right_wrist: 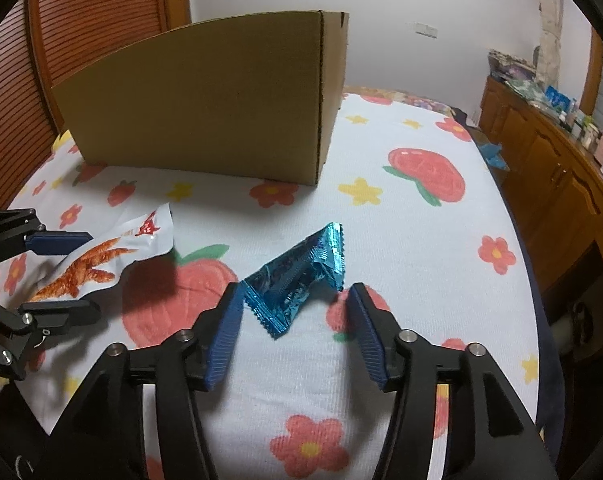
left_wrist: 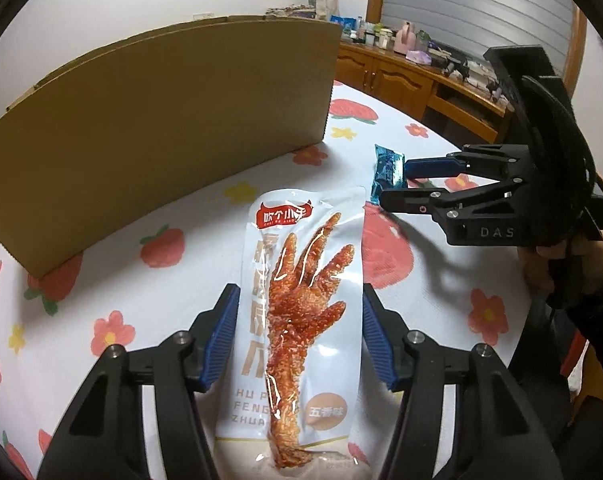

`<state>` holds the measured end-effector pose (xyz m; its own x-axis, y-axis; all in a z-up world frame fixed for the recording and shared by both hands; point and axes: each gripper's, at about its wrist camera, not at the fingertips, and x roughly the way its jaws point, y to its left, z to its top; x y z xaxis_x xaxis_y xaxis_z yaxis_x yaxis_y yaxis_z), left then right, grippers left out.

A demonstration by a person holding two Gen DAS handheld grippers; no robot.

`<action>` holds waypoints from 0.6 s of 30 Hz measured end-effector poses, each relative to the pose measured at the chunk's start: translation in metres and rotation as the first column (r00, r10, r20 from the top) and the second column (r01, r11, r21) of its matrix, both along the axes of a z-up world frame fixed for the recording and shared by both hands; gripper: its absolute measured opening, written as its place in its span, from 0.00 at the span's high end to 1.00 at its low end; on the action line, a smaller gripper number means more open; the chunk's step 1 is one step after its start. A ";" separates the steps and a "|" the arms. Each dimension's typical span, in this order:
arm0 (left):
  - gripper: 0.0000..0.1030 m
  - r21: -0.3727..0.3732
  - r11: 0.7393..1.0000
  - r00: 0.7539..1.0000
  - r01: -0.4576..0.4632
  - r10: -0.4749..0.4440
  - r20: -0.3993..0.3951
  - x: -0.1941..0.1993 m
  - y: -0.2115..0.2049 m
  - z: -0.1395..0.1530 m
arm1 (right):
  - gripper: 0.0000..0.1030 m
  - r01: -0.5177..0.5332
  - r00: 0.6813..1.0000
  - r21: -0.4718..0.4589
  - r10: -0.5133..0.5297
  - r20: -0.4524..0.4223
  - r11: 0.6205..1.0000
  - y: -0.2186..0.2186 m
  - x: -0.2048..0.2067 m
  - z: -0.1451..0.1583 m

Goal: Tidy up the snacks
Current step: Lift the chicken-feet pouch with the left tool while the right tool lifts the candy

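Two snacks: chicken-foot packet (left_wrist: 297, 320), blue wrapper (right_wrist: 297, 276)
Left gripper (left_wrist: 297, 336): jaws apart, packet between them
Right gripper (right_wrist: 293, 332): jaws apart, wrapper just ahead
Cardboard box (right_wrist: 205, 96): beyond both

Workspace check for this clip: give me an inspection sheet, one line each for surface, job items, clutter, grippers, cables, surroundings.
Surface: flower-print cloth.
Job's things: white chicken-foot packet between the left fingers; crumpled blue foil packet lying at the right fingers; cardboard box behind both.
Clutter: nothing seen on the cloth.
Grippers: left gripper open around the packet; right gripper open.
Cables: nothing seen.
Surroundings: wooden cabinet carrying small items; slatted wooden panel.
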<state>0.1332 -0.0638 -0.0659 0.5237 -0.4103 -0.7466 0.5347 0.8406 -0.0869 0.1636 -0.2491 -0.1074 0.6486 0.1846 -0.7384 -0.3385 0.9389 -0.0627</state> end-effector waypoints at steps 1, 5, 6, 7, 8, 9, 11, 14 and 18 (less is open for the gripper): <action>0.43 -0.002 1.000 1.000 -0.003 0.003 0.002 -0.001 0.000 0.000 | 0.45 -0.001 1.000 0.007 0.001 -0.003 1.000 -0.001 0.001 0.000; 0.43 -0.012 1.000 1.000 -0.020 0.020 0.016 -0.005 0.002 0.001 | 0.44 -0.003 1.000 0.061 0.004 -0.029 0.998 -0.002 0.011 0.003; 0.43 -0.015 1.000 1.000 -0.025 0.025 0.019 -0.005 0.003 0.001 | 0.44 -0.002 0.999 0.064 0.004 -0.033 0.998 -0.001 0.014 0.003; 0.43 -0.019 0.999 0.999 -0.031 0.032 0.022 -0.005 0.004 0.002 | 0.46 -0.002 0.999 0.062 0.004 -0.034 0.998 0.002 0.016 0.003; 0.43 -0.022 0.999 0.999 -0.036 0.037 0.025 -0.006 0.005 0.003 | 0.49 -0.001 0.999 0.054 0.003 -0.034 0.999 0.004 0.018 0.003; 0.44 -0.025 0.999 0.999 -0.044 0.045 0.030 -0.006 0.006 0.003 | 0.49 -0.001 0.999 0.047 0.002 -0.035 0.999 0.006 0.019 0.003; 0.43 -0.028 0.998 0.998 -0.055 0.056 0.037 -0.006 0.009 0.006 | 0.61 0.001 0.999 0.024 0.000 -0.033 1.000 0.010 0.021 0.002; 0.43 -0.036 0.997 0.996 -0.075 0.077 0.051 -0.004 0.015 0.011 | 0.76 -0.010 1.000 -0.033 0.009 -0.011 0.999 0.018 0.017 0.001; 0.44 -0.044 0.995 0.993 -0.095 0.098 0.072 -0.001 0.022 0.019 | 0.79 -0.015 1.000 -0.052 0.015 0.003 0.999 0.021 0.010 0.001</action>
<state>0.1319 -0.0419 -0.0466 0.6151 -0.3848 -0.6882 0.4577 0.8850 -0.0857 0.1732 -0.2284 -0.1059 0.6488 0.1559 -0.7448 -0.3524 0.9291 -0.1125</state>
